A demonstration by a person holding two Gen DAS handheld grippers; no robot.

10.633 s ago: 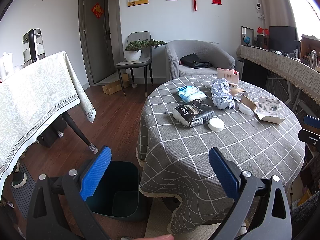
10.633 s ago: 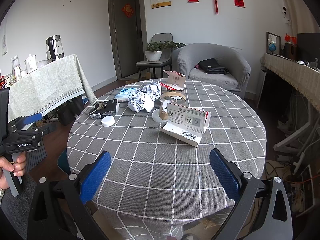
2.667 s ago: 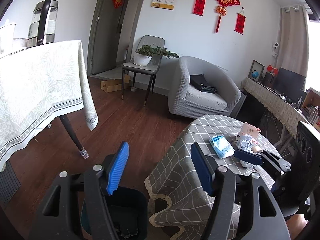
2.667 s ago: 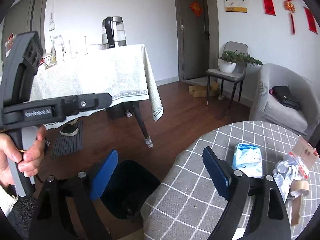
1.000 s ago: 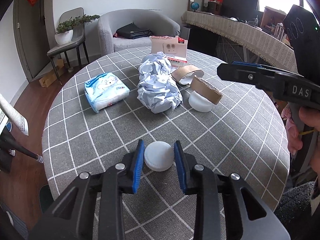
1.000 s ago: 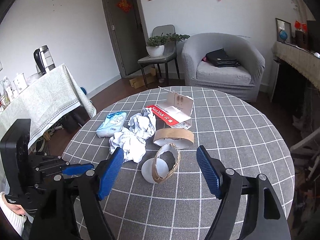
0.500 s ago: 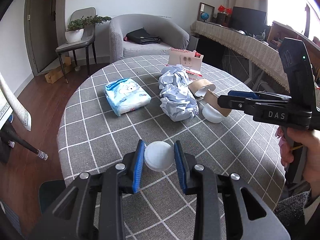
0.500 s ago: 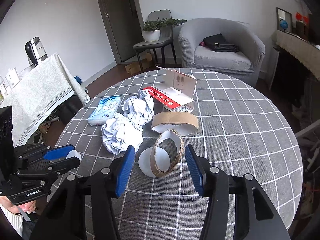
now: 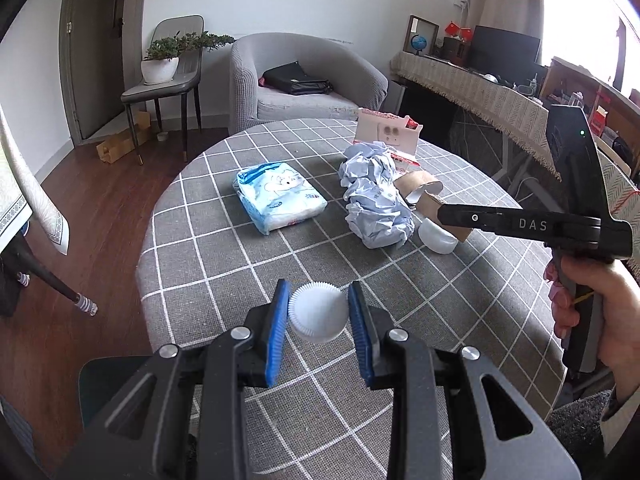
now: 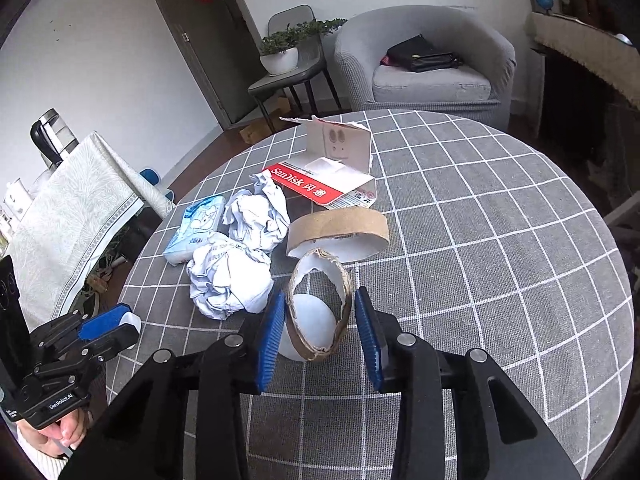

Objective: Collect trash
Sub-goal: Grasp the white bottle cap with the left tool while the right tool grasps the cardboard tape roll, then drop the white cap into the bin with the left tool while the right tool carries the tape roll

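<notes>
The left claw (image 9: pixel 318 316) is clamped on a white ribbed round plastic lid (image 9: pixel 317 312), held just above the near edge of the grey checked table (image 9: pixel 224 256). The right claw (image 10: pixel 320 326) is closing around a torn brown cardboard ring (image 10: pixel 320 304) and the white cup (image 10: pixel 312 326) inside it, right of the crumpled white paper (image 10: pixel 230 280); its pads are not yet pressing.
</notes>
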